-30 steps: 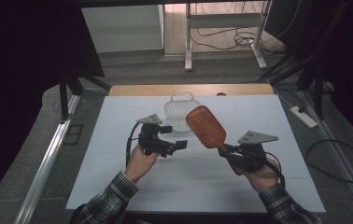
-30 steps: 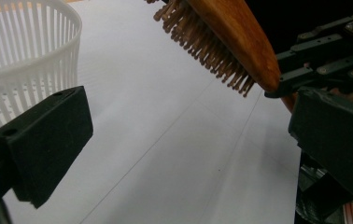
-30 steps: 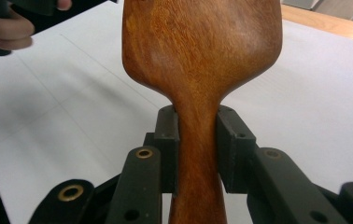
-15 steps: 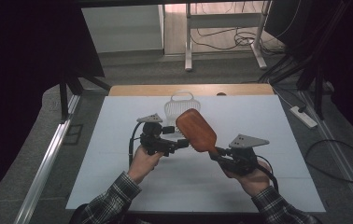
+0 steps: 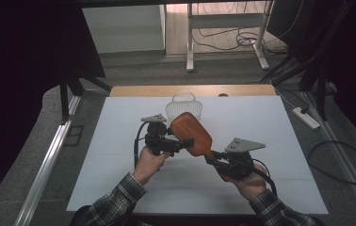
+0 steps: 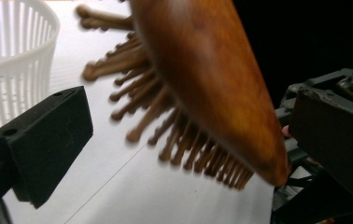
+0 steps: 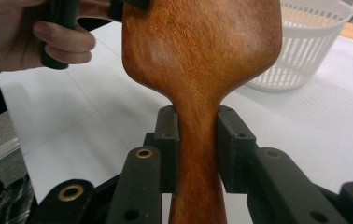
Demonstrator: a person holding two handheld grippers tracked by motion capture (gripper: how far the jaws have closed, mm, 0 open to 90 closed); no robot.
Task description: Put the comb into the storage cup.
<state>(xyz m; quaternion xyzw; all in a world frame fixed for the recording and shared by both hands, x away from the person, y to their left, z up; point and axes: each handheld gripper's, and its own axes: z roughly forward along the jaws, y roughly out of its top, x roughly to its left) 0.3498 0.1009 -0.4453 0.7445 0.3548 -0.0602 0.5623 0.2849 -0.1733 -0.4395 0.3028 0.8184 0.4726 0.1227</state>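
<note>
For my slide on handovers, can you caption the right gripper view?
Right gripper clamps the wooden hairbrush by its handle, white basket behind.

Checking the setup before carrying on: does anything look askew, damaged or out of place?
Nothing stands out. The right gripper clamps the wooden hairbrush squarely by its handle, its bristles look intact, and the white basket stands upright on the table.

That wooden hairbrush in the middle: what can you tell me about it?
The hairbrush is reddish-brown polished wood, with a broad paddle head, a narrow handle and rounded wooden pins underneath. The right gripper clamps its handle, holding it above the white table, head tilted up. The head sits between the left gripper's open jaws, near a white basket.
</note>
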